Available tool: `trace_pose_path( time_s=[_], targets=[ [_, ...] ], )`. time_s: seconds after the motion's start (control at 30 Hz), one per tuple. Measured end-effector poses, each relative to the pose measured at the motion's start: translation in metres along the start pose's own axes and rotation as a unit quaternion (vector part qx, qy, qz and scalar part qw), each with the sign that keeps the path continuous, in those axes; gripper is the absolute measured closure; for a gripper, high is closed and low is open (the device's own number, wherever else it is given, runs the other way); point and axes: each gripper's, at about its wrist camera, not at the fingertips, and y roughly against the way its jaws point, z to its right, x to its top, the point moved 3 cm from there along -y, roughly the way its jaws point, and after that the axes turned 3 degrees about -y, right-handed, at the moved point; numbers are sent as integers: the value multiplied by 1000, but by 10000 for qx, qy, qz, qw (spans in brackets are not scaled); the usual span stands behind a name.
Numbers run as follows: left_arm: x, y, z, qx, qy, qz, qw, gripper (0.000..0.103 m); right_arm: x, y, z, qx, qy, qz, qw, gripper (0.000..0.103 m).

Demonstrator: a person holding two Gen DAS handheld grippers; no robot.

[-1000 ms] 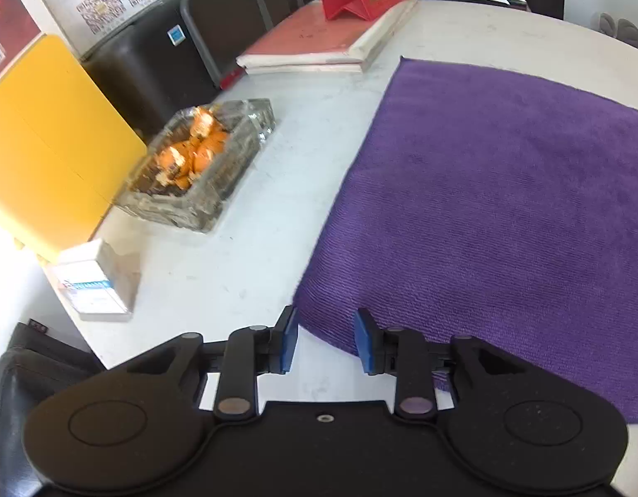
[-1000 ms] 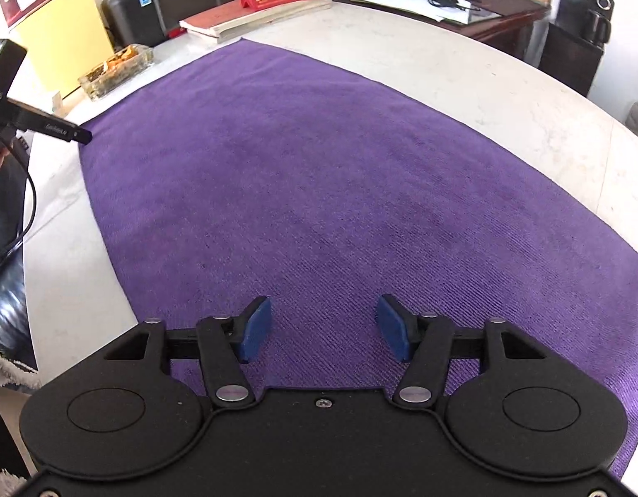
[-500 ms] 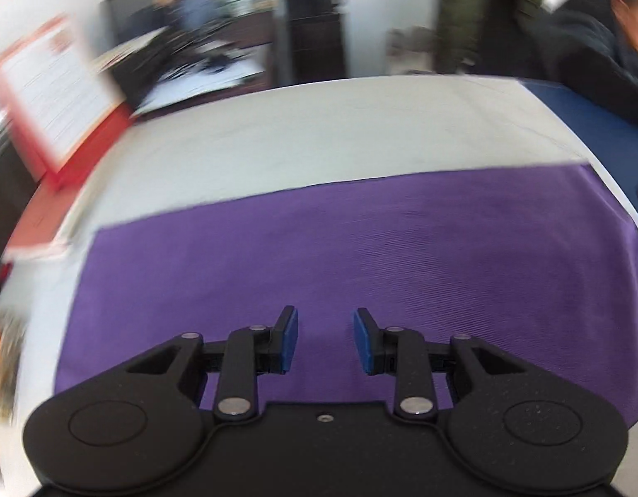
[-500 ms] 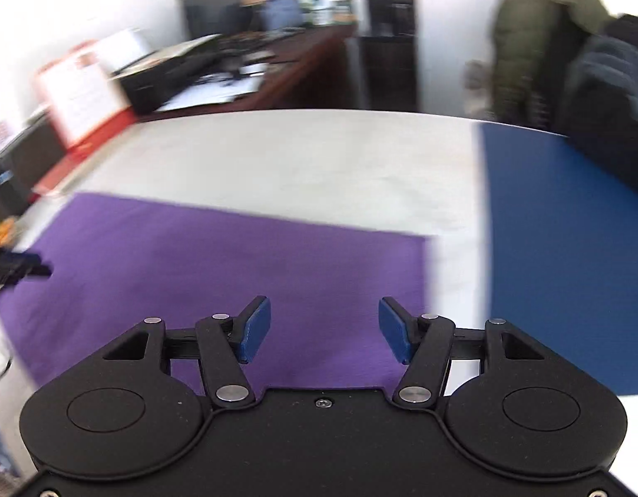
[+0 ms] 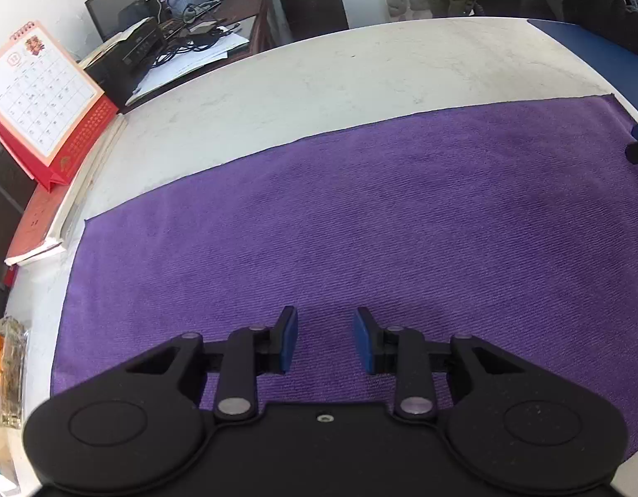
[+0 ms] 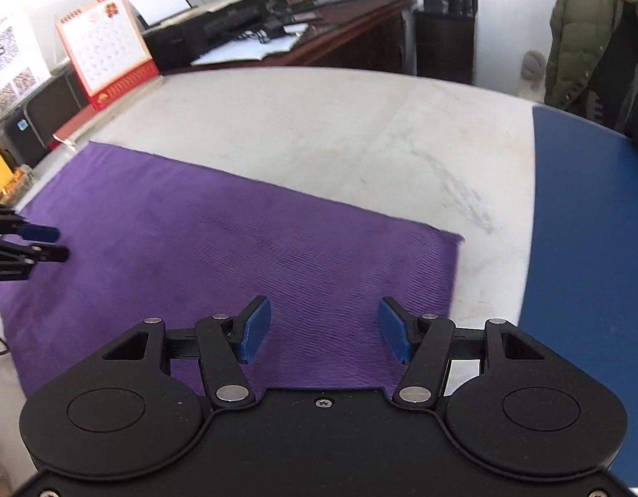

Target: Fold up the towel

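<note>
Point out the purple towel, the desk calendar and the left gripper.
purple towel point(image 5: 381, 223), left wrist view, middle of the flat cloth.
desk calendar point(image 5: 37, 91), left wrist view, white date page.
left gripper point(image 5: 325, 339), left wrist view, gap midway between its blue fingertips.

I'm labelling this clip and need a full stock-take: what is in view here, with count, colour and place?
Flat purple microfibre towel: one, purple, spread unfolded on the table, under both grippers.
Pale stone-look table: one, off-white, bare beyond the towel's far edge.
Blue sheet or mat: one, dark blue, on the table to the towel's right.
Red-based desk calendar: one, red and white, standing at the table's far left on flat red-covered books.
Clear glass dish: one, holding orange bits, at the table's left edge.
Olive padded jacket: one, hanging behind the table on the right.
Left gripper: one, black with blue pads, open, above the towel.
Right gripper: one, same colours, open wider, near the towel's right corner.
</note>
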Motion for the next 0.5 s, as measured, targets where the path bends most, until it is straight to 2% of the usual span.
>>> trace_pose_path(
  time_s=[0.17, 0.27, 0.33, 0.4, 0.5],
  targets=[
    [0, 2, -3, -4, 207, 19, 9998, 74, 5, -1, 19, -214, 219, 71, 9995, 46],
    [3, 7, -13, 86, 292, 50, 9995, 74, 11, 7, 20, -308, -119, 66, 9994, 48],
    [4, 7, -25, 193, 412, 82, 9989, 74, 9, 19, 7, -211, -134, 210, 9995, 48],
    [2, 3, -35, 290, 528, 47, 9982, 74, -3, 34, -24, 34, 118, 309, 9994, 48],
    [-6, -9, -53, 420, 702, -55, 9966, 74, -24, 28, -64, 120, 579, 144, 9981, 48]
  ],
)
